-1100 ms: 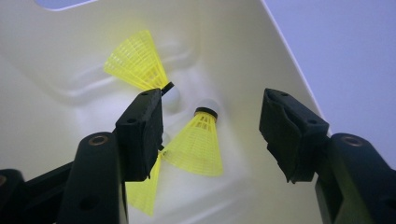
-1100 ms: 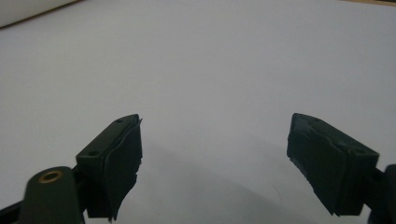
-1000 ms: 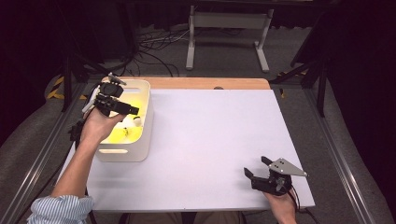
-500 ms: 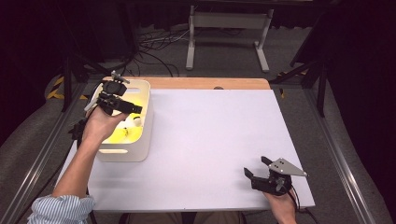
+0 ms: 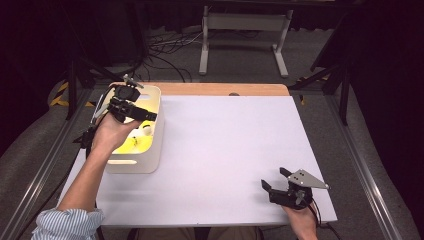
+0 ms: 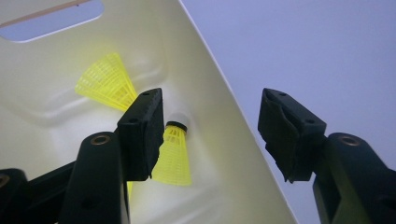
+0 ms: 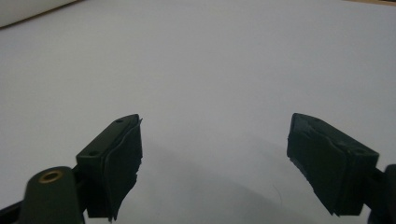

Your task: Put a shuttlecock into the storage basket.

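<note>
A cream plastic bin (image 5: 136, 163) stands at the table's left edge with yellow shuttlecocks (image 5: 134, 144) inside. My left gripper (image 5: 142, 107) hovers over the bin's far half, open and holding nothing. In the left gripper view its jaws straddle the bin's wall (image 6: 219, 112). One shuttlecock with a white cork (image 6: 173, 156) lies just past the left jaw, and another shuttlecock (image 6: 106, 81) lies farther in. My right gripper (image 5: 274, 178) rests near the front right of the white table (image 5: 225, 140), open, with bare tabletop between its jaws (image 7: 215, 158).
A wooden strip (image 5: 220, 89) runs along the table's far edge. Beyond it stand a metal stand (image 5: 242, 22) and cables on the floor (image 5: 165, 47). Rails run along both sides of the table.
The left gripper has shifted slightly over the bin, still open. The right gripper has kept still.
</note>
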`<state>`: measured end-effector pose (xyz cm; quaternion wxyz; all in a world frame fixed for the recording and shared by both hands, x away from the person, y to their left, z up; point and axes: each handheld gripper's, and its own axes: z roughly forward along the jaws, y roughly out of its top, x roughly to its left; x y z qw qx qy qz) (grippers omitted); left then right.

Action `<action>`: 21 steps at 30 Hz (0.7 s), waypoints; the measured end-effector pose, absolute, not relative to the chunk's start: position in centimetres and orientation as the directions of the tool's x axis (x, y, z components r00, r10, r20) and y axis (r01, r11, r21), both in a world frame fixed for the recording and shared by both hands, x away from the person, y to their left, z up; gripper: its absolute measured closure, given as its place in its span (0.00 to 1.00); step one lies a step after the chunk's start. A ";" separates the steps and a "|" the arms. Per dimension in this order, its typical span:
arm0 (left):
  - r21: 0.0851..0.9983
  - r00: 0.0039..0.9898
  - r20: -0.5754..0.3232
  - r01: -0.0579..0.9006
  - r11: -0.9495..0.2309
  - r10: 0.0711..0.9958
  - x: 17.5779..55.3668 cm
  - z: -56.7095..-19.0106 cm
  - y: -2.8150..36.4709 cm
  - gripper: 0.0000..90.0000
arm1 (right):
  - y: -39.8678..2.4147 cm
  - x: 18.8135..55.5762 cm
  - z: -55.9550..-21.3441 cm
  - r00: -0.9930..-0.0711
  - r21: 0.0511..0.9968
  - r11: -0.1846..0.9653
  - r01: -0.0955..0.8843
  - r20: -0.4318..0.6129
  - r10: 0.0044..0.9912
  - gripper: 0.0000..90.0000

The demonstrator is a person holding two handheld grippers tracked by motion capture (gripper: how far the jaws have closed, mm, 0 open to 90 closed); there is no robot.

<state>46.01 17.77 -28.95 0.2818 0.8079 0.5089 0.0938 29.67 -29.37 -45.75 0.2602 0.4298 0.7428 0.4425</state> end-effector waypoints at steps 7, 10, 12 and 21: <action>0.556 0.483 -0.135 0.760 -0.337 0.865 45.9 -28.8 17.1 0.46 | -29.4 29.7 -45.8 -0.495 0.882 0.239 0.407 -0.007 0.869 0.21; 0.559 0.494 -0.128 0.752 -0.348 0.860 45.8 -28.7 16.7 0.46 | -29.4 29.7 -45.8 -0.495 0.882 0.238 0.407 -0.006 0.869 0.21; 0.559 0.496 -0.133 0.752 -0.348 0.858 45.7 -28.7 16.5 0.46 | -29.4 29.7 -45.8 -0.495 0.882 0.238 0.407 -0.006 0.869 0.21; 0.562 0.518 -0.136 0.743 -0.365 0.845 45.6 -28.8 15.5 0.46 | -29.4 29.7 -45.8 -0.495 0.883 0.236 0.406 -0.004 0.869 0.21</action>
